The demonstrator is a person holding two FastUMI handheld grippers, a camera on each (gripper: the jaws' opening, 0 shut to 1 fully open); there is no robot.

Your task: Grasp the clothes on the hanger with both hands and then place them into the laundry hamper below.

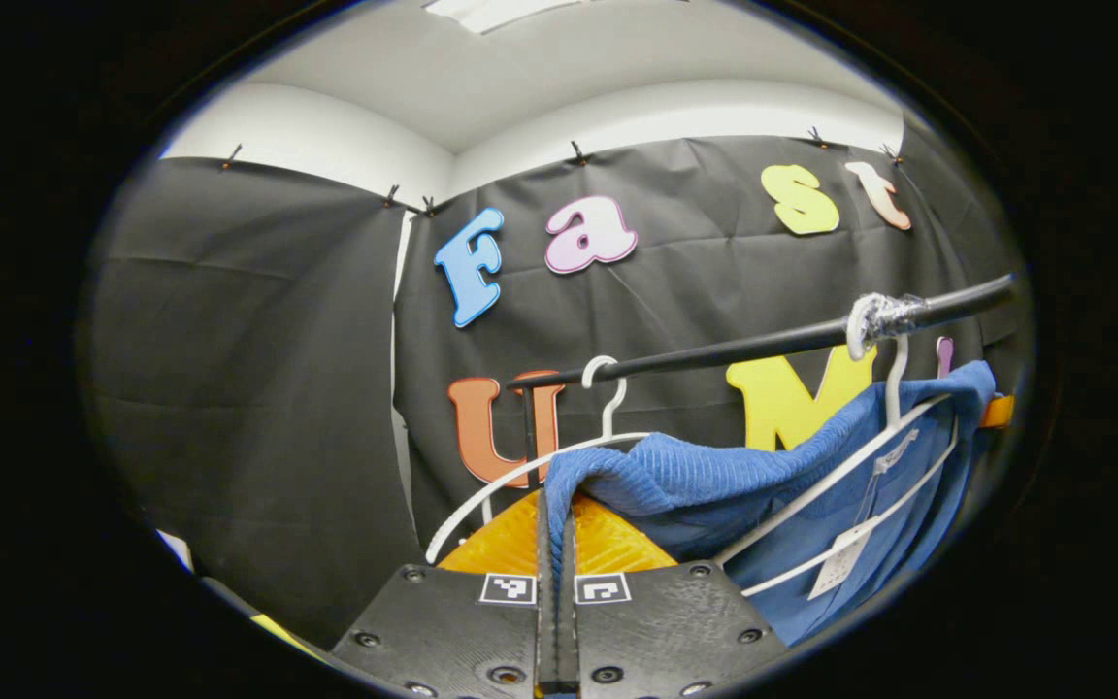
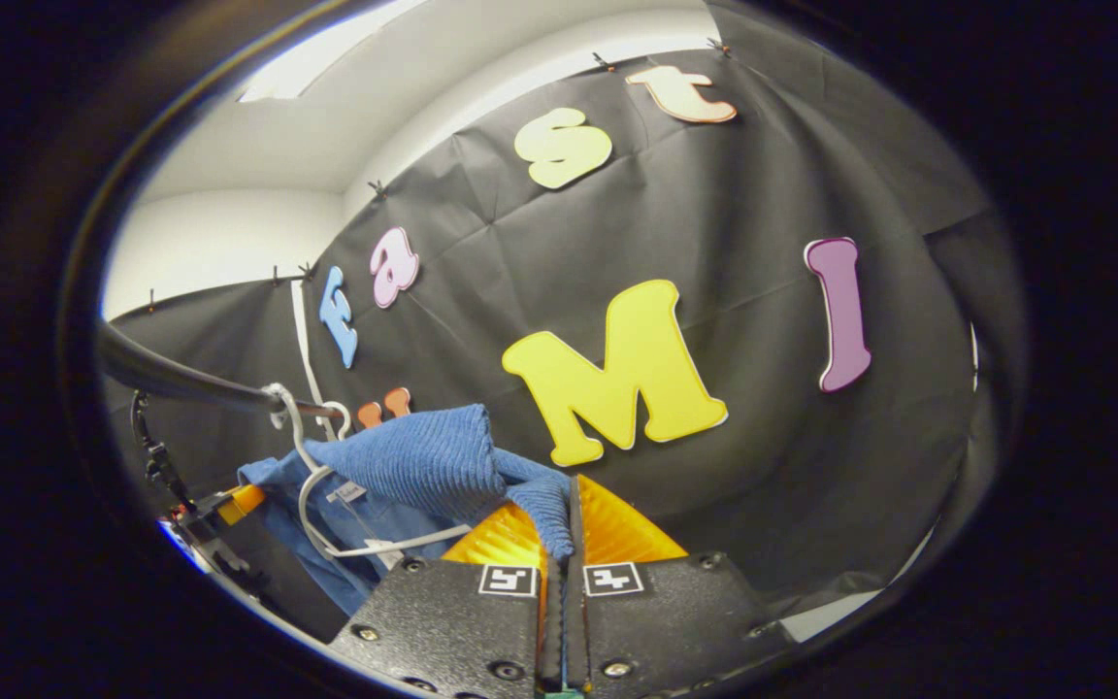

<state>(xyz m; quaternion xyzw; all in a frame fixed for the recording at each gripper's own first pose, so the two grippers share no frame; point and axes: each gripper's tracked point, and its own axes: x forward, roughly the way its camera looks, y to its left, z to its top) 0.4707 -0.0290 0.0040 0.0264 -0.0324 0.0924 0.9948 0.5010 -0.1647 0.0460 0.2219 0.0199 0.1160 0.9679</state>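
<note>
Left claw [image 1: 556,544] and right claw [image 2: 562,544], each at lower centre, pinch the blue garment [image 1: 714,476] draped over white hangers [image 1: 840,476] on a black rail [image 1: 714,351].

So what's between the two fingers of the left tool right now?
A pinched fold of the blue ribbed garment; the left tool is shut on it, as the left gripper view shows.
</note>
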